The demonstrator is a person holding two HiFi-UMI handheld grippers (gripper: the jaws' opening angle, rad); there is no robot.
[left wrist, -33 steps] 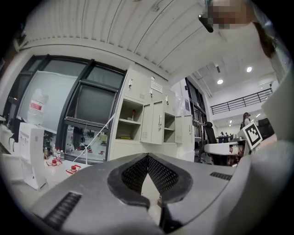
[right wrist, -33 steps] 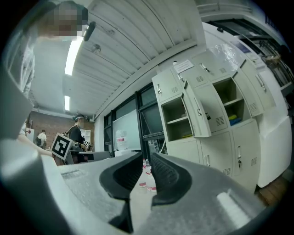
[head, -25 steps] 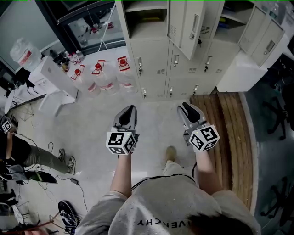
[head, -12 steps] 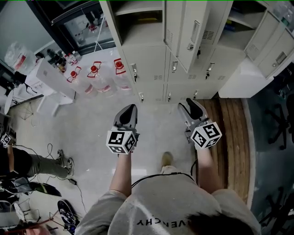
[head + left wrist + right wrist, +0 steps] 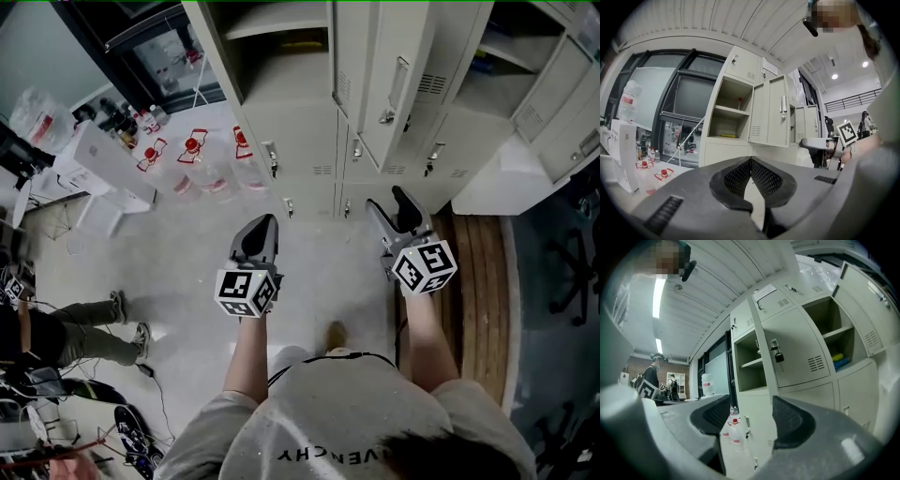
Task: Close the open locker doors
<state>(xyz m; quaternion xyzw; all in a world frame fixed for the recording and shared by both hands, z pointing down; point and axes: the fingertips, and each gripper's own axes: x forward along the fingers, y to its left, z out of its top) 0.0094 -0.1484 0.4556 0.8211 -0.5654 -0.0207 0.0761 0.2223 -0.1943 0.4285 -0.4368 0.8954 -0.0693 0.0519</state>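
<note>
Stepping closer to the open locker door point(image 5: 394, 84) at upper centre, spreading the empty right gripper point(image 5: 389, 202) to push it, keeping the left gripper point(image 5: 265, 227) closed, empty.

On the floor point(image 5: 187, 258), clear plastic water jugs point(image 5: 192, 164) are standing just left of the beige metal locker bank point(image 5: 302, 141), whose open door point(image 5: 403, 84) is hanging between two open compartments point(image 5: 281, 52).

The pale floor point(image 5: 187, 272) carries the bank of lockers point(image 5: 305, 169) — just left of them stand clear water jugs point(image 5: 202, 164) with red caps. At right lies wooden planking point(image 5: 483, 281); at lower left, loose cables point(image 5: 155, 380).
</note>
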